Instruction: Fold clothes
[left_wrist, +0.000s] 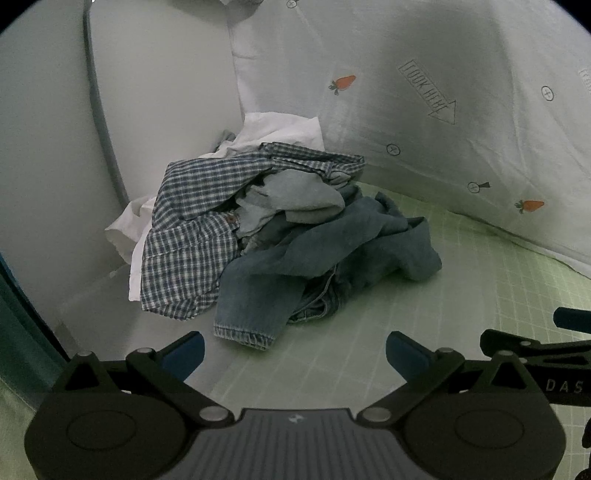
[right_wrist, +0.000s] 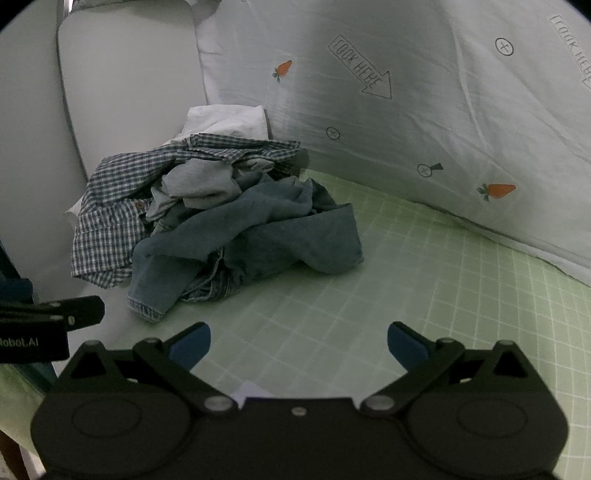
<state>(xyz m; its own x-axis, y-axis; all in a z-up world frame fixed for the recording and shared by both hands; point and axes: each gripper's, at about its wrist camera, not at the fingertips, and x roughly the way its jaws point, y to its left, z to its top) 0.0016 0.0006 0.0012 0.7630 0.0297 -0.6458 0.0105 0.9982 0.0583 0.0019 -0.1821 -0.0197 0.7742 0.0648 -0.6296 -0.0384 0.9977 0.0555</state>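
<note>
A crumpled heap of clothes lies on a pale green checked sheet (left_wrist: 388, 332) in the bed's corner. Blue jeans (left_wrist: 295, 266) (right_wrist: 236, 243) sprawl at the front of the heap. A blue-and-white plaid shirt (left_wrist: 188, 229) (right_wrist: 107, 206) lies to their left, a light grey garment (left_wrist: 295, 195) (right_wrist: 199, 181) sits on top, and white cloth (left_wrist: 280, 129) (right_wrist: 225, 118) shows behind. My left gripper (left_wrist: 295, 350) hovers open just short of the jeans' hem, nothing between its blue pads. My right gripper (right_wrist: 299, 341) stands open over bare sheet, to the right of the heap.
A large white duvet (left_wrist: 443, 110) (right_wrist: 406, 110) printed with carrots and arrows rises behind and to the right of the heap. A white padded headboard (left_wrist: 147, 92) (right_wrist: 122, 81) closes off the left. The bed's edge runs along the lower left.
</note>
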